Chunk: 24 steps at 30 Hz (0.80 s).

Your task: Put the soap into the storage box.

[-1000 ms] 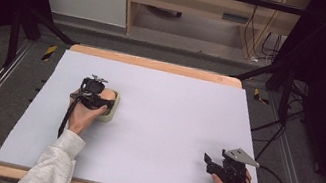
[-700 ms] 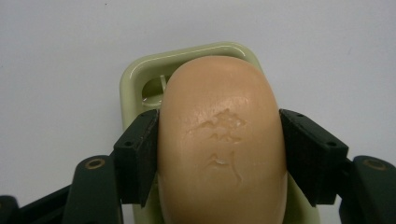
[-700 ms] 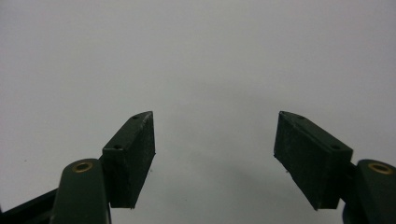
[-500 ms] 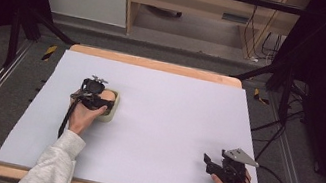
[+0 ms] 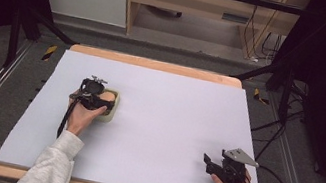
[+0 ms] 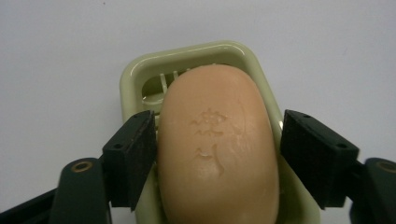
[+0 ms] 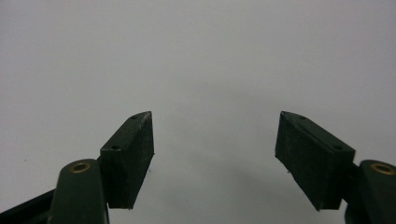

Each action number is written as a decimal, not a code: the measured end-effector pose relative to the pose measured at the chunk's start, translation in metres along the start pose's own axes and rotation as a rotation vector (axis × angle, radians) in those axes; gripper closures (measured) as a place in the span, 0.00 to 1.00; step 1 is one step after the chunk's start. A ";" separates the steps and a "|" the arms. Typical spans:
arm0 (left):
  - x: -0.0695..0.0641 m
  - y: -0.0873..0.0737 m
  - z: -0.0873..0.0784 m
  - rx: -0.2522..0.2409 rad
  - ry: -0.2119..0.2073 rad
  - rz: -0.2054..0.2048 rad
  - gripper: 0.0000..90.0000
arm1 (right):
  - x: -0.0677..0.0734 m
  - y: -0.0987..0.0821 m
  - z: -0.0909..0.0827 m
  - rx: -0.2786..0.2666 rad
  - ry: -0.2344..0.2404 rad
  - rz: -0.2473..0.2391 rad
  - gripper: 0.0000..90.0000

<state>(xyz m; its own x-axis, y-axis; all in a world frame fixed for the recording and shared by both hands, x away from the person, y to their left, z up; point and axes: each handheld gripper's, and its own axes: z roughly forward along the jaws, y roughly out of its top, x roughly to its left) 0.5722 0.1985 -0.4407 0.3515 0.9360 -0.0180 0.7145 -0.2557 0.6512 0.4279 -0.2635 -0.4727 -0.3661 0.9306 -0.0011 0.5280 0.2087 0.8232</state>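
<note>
1. Left gripper (image 6: pixel 217 140) has its jaws either side of a peach-coloured oval soap bar (image 6: pixel 217 144). They've just been opening; the right pad stands a bit clear, so no squeeze.
2. Soap lies in a pale green plastic soap dish (image 6: pixel 135 79) with drain ribs, on the lavender table mat (image 5: pixel 171 118), left side.
3. Right gripper (image 7: pixel 215 154) hangs open over bare mat, holding nothing.

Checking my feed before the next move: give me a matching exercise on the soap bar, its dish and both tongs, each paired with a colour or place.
1 soap bar
2 soap dish
3 left tongs
4 right tongs

a pale green
b over bare mat
c peach
d astride the soap bar

Pairs: 1-c, 2-a, 3-d, 4-b. The left tongs' jaws have just been opening, with the soap bar between them.
</note>
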 end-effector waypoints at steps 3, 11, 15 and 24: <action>0.001 0.001 -0.005 -0.002 -0.011 0.006 0.27 | 0.000 0.000 0.000 0.001 0.000 -0.001 0.31; 0.005 -0.007 -0.031 -0.056 -0.046 0.032 0.22 | -0.001 0.000 -0.001 -0.003 -0.006 0.001 0.31; 0.004 -0.013 -0.038 -0.067 -0.054 0.051 0.22 | -0.001 0.000 -0.001 -0.004 -0.007 0.003 0.31; -0.004 -0.044 -0.058 -0.137 -0.086 0.081 0.25 | -0.003 -0.001 -0.003 -0.008 -0.005 0.026 0.31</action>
<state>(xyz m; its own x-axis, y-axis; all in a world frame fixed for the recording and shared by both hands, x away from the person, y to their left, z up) 0.5046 0.2200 -0.4255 0.4590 0.8882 -0.0224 0.5947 -0.2884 0.7504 0.4261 -0.2671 -0.4717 -0.3484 0.9372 0.0180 0.5315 0.1817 0.8273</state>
